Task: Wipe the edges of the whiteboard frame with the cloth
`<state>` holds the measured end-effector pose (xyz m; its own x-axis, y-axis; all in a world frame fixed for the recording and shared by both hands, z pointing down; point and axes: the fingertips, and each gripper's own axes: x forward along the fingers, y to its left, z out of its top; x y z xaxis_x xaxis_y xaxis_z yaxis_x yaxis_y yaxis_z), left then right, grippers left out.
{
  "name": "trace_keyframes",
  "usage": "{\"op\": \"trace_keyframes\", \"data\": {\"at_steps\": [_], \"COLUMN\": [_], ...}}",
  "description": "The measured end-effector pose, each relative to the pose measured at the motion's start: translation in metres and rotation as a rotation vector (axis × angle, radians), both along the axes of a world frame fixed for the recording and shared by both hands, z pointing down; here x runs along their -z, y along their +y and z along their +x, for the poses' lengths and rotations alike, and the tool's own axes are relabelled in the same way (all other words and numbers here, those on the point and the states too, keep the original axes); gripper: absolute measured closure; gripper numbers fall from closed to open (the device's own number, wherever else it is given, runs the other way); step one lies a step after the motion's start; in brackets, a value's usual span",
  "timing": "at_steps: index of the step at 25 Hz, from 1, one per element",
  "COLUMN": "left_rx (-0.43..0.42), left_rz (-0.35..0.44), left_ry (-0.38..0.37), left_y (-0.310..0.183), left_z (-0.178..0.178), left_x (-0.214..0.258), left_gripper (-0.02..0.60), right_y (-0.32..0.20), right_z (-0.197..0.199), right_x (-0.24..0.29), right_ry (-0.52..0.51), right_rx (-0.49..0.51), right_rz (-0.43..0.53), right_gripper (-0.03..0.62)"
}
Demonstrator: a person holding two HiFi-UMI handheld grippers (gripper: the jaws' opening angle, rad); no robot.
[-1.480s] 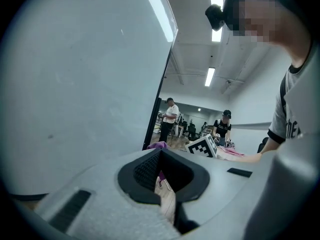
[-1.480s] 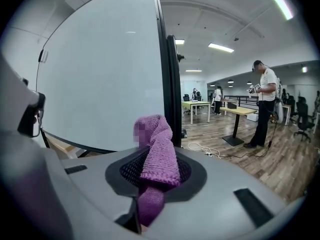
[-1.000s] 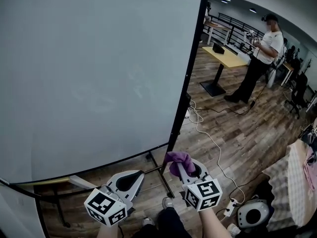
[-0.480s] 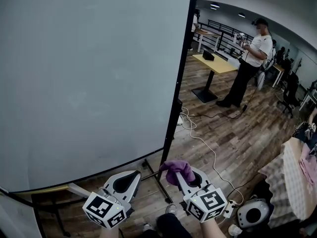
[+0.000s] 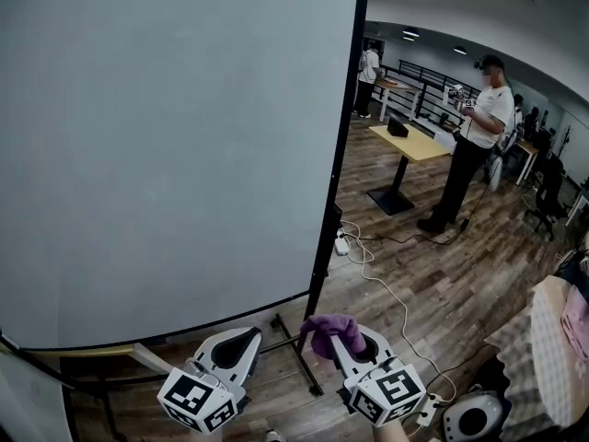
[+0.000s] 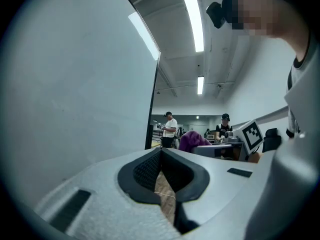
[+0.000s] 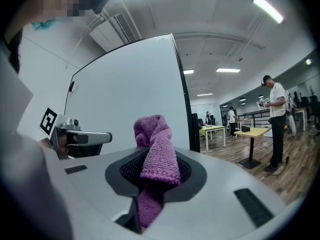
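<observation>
below the whiteboard frame's (image 5: 331, 182) lower right corner, our right gripper (image 5: 345, 341) pinches the purple cloth (image 5: 326, 328), bunched past its tips near that frame; our left gripper (image 5: 247, 339), under the frame's bottom edge, is pressed together.

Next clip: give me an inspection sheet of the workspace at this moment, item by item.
Surface: whiteboard upright, face blank.
Job's things: purple cloth beside the black frame at its lower right corner; contact unclear.
Clutter: power strip on the floor.
Tools: left tool shut, empty; right tool shut on cloth.
Cables: white cable trails across the floor.
Surroundings: person standing by yellow table; others farther back.
</observation>
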<state>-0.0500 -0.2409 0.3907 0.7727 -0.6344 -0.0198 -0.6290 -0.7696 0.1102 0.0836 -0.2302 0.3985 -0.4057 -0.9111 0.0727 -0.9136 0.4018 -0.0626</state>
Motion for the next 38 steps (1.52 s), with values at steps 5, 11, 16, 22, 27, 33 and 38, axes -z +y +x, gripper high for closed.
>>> {"op": "trace_keyframes", "data": {"at_steps": [5, 11, 16, 22, 27, 33, 38], "left_rx": [0.085, 0.194, 0.303, 0.418, 0.499, 0.598, 0.666], "left_rz": [0.023, 0.046, 0.072, 0.069, 0.085, 0.099, 0.115], "left_ry": [0.016, 0.019, 0.012, 0.002, -0.016, -0.027, -0.029], "left_y": [0.023, 0.059, 0.098, 0.15, 0.189, 0.23, 0.256], "left_z": [-0.003, -0.004, -0.014, -0.019, -0.016, -0.015, -0.015], "left_x": [0.012, 0.022, 0.032, 0.041, 0.043, 0.049, 0.053], "left_gripper": [0.565, 0.565, 0.565, 0.565, 0.565, 0.565, 0.565], "right_y": [0.019, 0.043, 0.068, 0.098, 0.124, 0.151, 0.168], "right_z": [0.001, 0.005, 0.005, 0.002, 0.008, 0.013, 0.015], "right_x": [0.011, 0.021, 0.031, 0.037, 0.037, 0.039, 0.041], "right_ry": [0.006, 0.001, -0.018, -0.03, -0.045, -0.057, -0.056], "right_rx": [0.073, 0.16, 0.236, 0.334, 0.385, 0.462, 0.517], "right_rz": [0.027, 0.048, 0.075, 0.091, 0.094, 0.101, 0.105], "right_gripper": [0.525, 0.525, 0.524, 0.523, 0.523, 0.523, 0.523]}}
